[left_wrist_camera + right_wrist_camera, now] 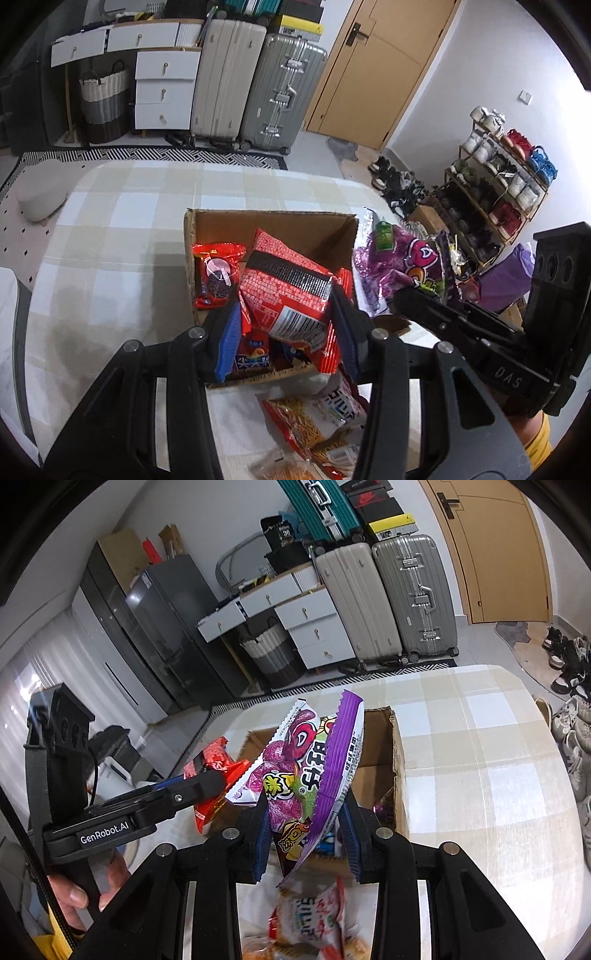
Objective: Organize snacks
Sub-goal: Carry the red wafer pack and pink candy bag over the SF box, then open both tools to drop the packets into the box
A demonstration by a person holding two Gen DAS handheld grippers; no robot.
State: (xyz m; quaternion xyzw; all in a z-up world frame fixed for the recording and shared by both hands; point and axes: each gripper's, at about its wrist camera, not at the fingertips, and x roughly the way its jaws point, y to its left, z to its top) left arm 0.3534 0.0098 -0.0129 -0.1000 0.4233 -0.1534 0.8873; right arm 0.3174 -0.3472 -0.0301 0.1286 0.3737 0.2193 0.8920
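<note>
Checked surface (122, 229), suitcases (258, 92) and door (373, 66) behind. Red bag (288, 295) pinched in left gripper (288, 332) fingers (229, 339), over open box (273, 225). Purple bag (306, 771) clamped in right gripper (304, 834) fingers (349, 834), above box's near edge. More packets (317, 417) loose on surface, just beside box. Red pouch (216, 273) inside, at left wall.

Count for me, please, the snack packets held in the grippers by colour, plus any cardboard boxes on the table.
Red snack packet, in the left gripper: 1
Purple snack packet, in the right gripper: 1
Cardboard box: 1
Total: 3
</note>
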